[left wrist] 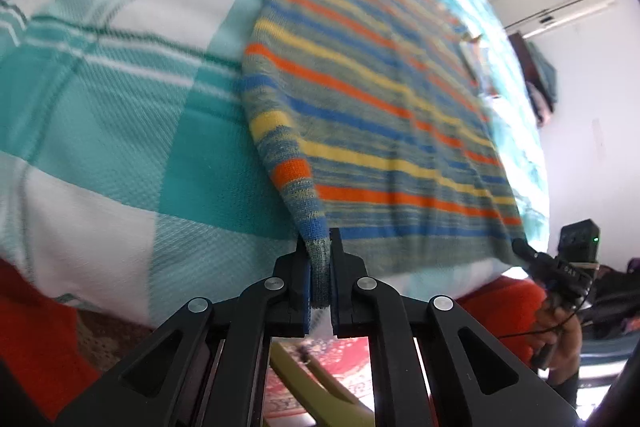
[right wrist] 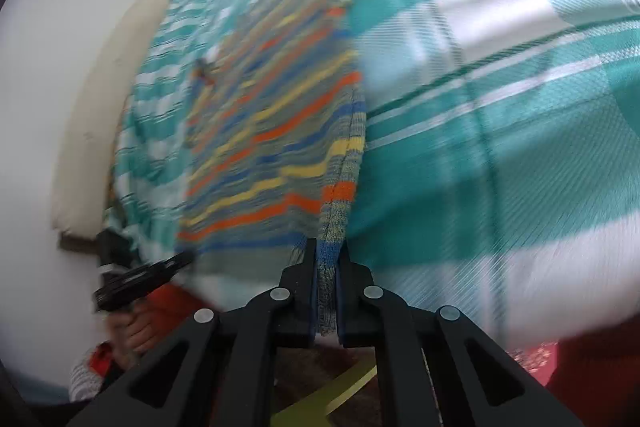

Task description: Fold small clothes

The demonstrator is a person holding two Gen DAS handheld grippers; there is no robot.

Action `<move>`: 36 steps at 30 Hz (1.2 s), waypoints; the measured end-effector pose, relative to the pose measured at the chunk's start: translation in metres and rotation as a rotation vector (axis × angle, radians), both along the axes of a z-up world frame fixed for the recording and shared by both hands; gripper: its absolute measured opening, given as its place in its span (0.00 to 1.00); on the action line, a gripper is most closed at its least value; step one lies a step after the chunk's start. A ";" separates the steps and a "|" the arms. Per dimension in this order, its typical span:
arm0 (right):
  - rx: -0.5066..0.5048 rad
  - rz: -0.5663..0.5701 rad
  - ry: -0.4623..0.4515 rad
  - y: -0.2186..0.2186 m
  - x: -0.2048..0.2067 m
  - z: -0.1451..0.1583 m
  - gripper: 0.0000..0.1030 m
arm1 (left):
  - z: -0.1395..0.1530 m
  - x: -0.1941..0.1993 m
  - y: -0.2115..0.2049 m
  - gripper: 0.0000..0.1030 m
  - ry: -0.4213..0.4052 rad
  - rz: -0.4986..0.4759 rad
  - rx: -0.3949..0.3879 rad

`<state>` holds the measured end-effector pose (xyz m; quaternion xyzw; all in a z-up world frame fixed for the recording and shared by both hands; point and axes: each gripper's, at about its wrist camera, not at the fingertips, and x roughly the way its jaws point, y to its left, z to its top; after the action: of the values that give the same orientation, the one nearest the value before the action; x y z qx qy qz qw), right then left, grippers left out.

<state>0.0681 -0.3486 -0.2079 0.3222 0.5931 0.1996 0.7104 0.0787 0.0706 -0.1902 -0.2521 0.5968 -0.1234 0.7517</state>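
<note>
A small knitted sweater [left wrist: 372, 107] with orange, yellow and blue stripes lies flat on a teal and white checked bedspread [left wrist: 120, 99]. My left gripper [left wrist: 320, 247] is shut on the sweater's near left hem corner, the knit pinched between its pads. In the right wrist view the same striped sweater [right wrist: 272, 131] stretches away, blurred. My right gripper [right wrist: 328, 255] is shut on the near right hem corner. Each gripper shows in the other's view: the right gripper [left wrist: 524, 249] at the hem's far end, the left gripper [right wrist: 180, 261] low on the left.
The bedspread [right wrist: 500, 147] covers the bed to the sides of the sweater. A cream cushion [right wrist: 108, 115] leans against a white wall at the left. A hand [right wrist: 136, 327] with a red sleeve holds the left gripper. Red patterned floor covering [left wrist: 344, 367] lies below the bed edge.
</note>
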 end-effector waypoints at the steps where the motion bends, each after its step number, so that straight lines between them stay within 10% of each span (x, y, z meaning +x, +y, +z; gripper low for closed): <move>1: 0.044 -0.006 -0.003 0.000 -0.004 0.010 0.07 | 0.009 -0.002 0.005 0.05 -0.010 -0.004 0.001; 9: 0.038 -0.056 0.130 -0.011 -0.014 -0.017 0.07 | 0.000 0.007 0.001 0.15 0.027 -0.090 0.281; 14: 0.069 -0.126 0.160 -0.013 -0.017 -0.034 0.07 | -0.005 -0.005 0.031 0.75 0.002 0.076 0.066; 16: 0.054 -0.107 0.142 -0.013 -0.015 -0.027 0.07 | -0.003 -0.008 0.042 0.79 -0.029 0.147 0.020; 22: 0.054 -0.122 0.153 -0.025 -0.011 -0.028 0.07 | -0.025 0.000 0.044 0.70 0.009 0.157 -0.192; 25: 0.052 -0.131 0.155 -0.030 -0.013 -0.031 0.06 | -0.026 -0.005 0.042 0.38 0.003 0.185 -0.298; 27: 0.049 -0.141 0.156 -0.032 -0.015 -0.033 0.06 | -0.014 -0.005 0.039 0.07 -0.045 0.168 -0.214; 31: 0.031 -0.142 0.153 -0.031 -0.015 -0.035 0.06 | -0.009 -0.007 0.031 0.04 -0.021 0.155 0.069; 36: -0.037 -0.103 0.135 -0.027 -0.013 -0.020 0.06 | 0.005 -0.015 0.019 0.03 -0.052 0.146 0.184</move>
<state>0.0549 -0.3761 -0.2283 0.3518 0.6260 0.1295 0.6838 0.0632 0.0892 -0.1849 -0.2216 0.5660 -0.0196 0.7938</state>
